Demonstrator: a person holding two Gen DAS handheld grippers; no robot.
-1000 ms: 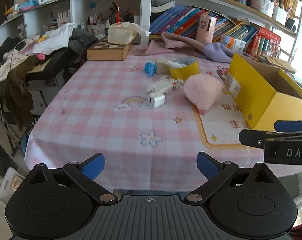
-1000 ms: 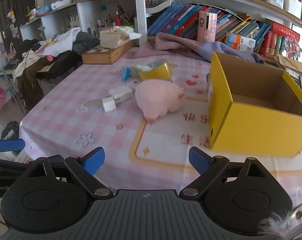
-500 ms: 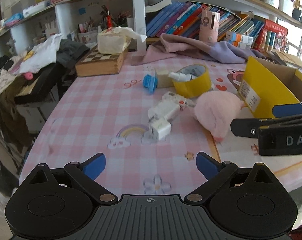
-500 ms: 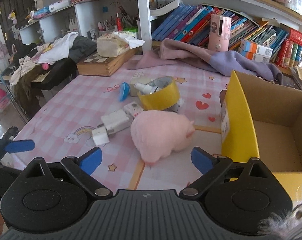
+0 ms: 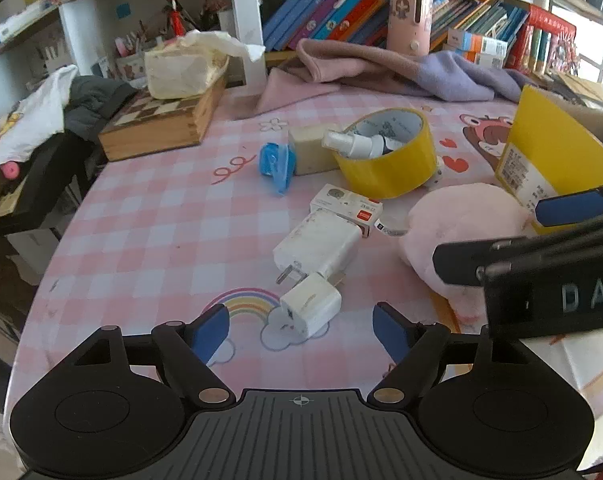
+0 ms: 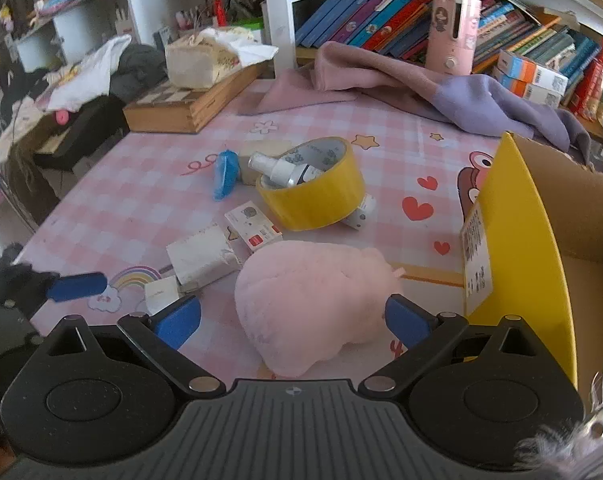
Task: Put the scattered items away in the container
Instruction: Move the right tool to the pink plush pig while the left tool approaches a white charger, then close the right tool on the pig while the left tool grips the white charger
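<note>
Already lined up on separate targets, two hand-held claws hang over a cluttered table draped in a pink checked cloth (image 5: pixel 149 216). The left claw (image 5: pixel 301 330) is drawing its blue fingers inward with nothing yet between them — the small white charger (image 5: pixel 310 309) lies just ahead of the tips, on the printed rainbow near the table's near edge, and looks to be the intended pick. A larger white plug (image 5: pixel 321 246) sits touching it on the far side, with a small printed box (image 5: pixel 347 208) beyond that.

The right claw (image 6: pixel 293 320) is spreading wide, its fingers flanking the pink plush toy (image 6: pixel 313 300) without pressing on it; a soft, bulky thing like that likely calls for the widest gape before any squeeze. The toy lies just beside the yellow cardboard box (image 6: pixel 517 248), which stands open at the table's right side and appears empty where its inside shows — a short carry, judging by the layout.

Further toward the middle of the table, a roll of yellow tape (image 6: pixel 313 192) cradles a white spray bottle (image 6: pixel 285 172), so lifting the roll could tip the bottle out. A blue clip (image 5: pixel 277 164) and a beige block (image 5: pixel 311 148) rest beside it.

Nothing has been packed so far as can be seen.
</note>
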